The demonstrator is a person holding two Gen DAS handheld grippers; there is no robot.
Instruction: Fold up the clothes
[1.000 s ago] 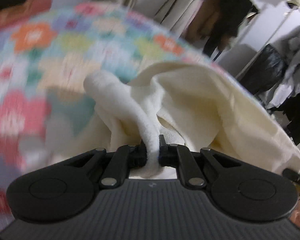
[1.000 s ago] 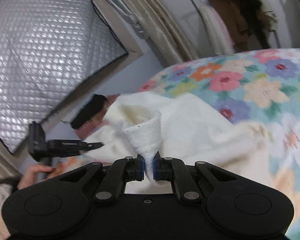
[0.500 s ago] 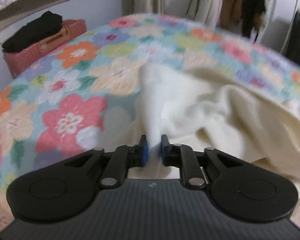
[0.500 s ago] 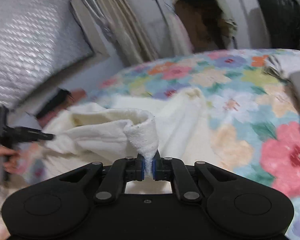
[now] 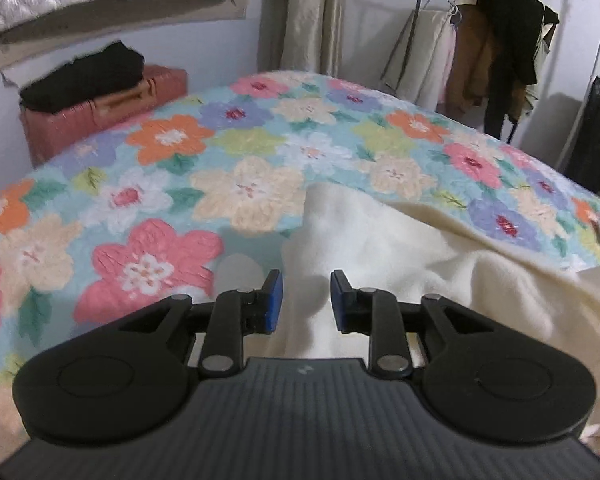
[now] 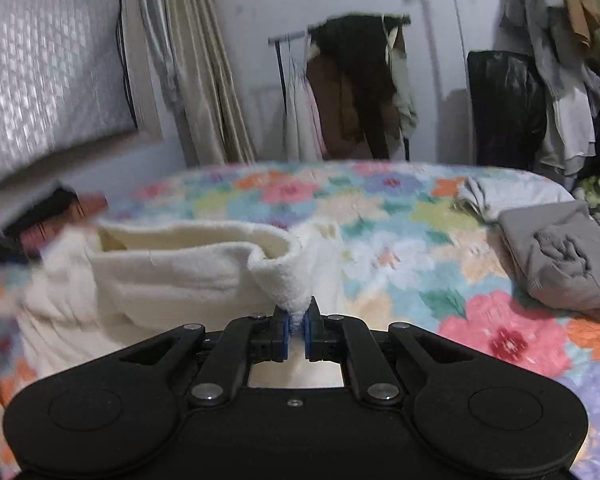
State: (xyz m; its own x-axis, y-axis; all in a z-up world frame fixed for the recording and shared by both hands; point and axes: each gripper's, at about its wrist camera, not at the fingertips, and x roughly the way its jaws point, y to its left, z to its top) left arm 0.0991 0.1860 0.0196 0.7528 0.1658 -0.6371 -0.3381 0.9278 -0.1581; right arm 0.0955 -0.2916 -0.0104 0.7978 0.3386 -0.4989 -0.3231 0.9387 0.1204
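A bed (image 5: 260, 152) with a flowered quilt filled mid-frame. A cream garment (image 5: 440, 264) lay lower right on it. Grey clothes (image 6: 560, 256) sat at right. The left tongs (image 5: 306, 300) gaped apart, empty; the right tongs (image 6: 296, 330) pinched the cream garment's edge.

The right gripper (image 6: 296, 316) pinches a corner of the cream garment (image 6: 172, 268) lying on the flowered bedspread (image 6: 400, 248); grey clothes (image 6: 560, 256) lie at three o'clock.

Cream fleece garment (image 6: 172, 276), rumpled on bed w/ one edge lifted
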